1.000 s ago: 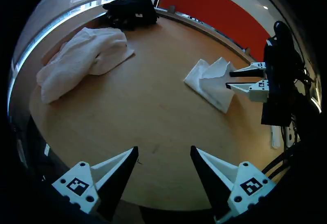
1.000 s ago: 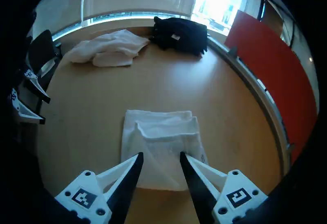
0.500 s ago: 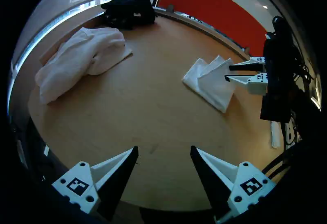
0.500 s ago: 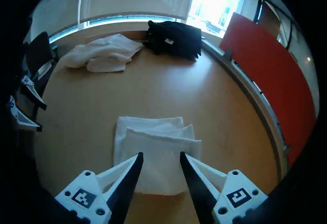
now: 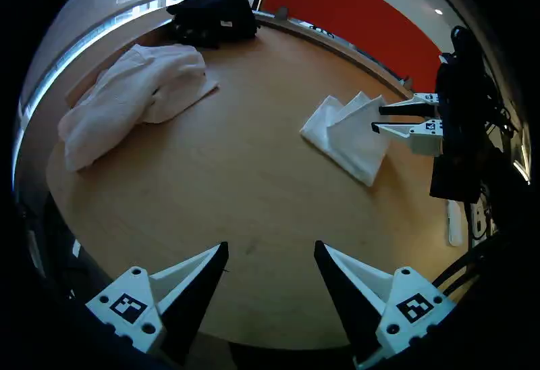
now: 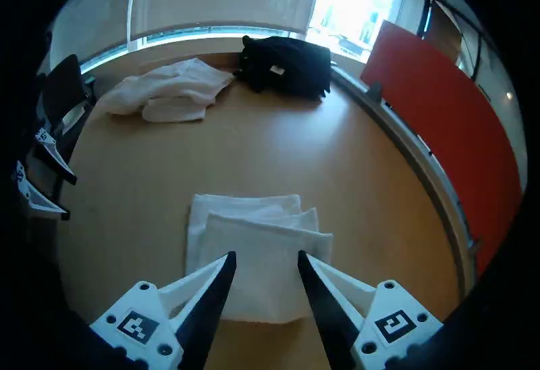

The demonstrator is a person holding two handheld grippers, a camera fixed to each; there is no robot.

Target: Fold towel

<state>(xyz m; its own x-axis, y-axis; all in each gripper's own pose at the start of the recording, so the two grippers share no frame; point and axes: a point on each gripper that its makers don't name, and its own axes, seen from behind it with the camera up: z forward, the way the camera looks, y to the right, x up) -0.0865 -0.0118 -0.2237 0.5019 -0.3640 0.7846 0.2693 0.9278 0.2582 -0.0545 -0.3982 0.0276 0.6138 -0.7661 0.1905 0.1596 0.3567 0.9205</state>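
A small white towel (image 6: 260, 262) lies folded in layers on the round wooden table (image 6: 270, 147). My right gripper (image 6: 264, 262) hovers open just over its near edge, fingers apart with nothing between them. In the left gripper view the same towel (image 5: 345, 137) sits at the right with the right gripper (image 5: 378, 119) at its far side. My left gripper (image 5: 271, 252) is open above bare table near the front edge. A bigger crumpled white towel (image 5: 128, 96) lies at the far left, also in the right gripper view (image 6: 172, 90).
A black bag (image 6: 290, 66) rests at the table's far edge by the window, also in the left gripper view (image 5: 212, 19). A red panel (image 6: 445, 127) runs along the right side. A dark chair (image 6: 64, 86) stands at the left.
The raised flap of the small towel has dropped flat onto the layer below. The right gripper has let go and drawn back slightly. The left gripper has stayed put.
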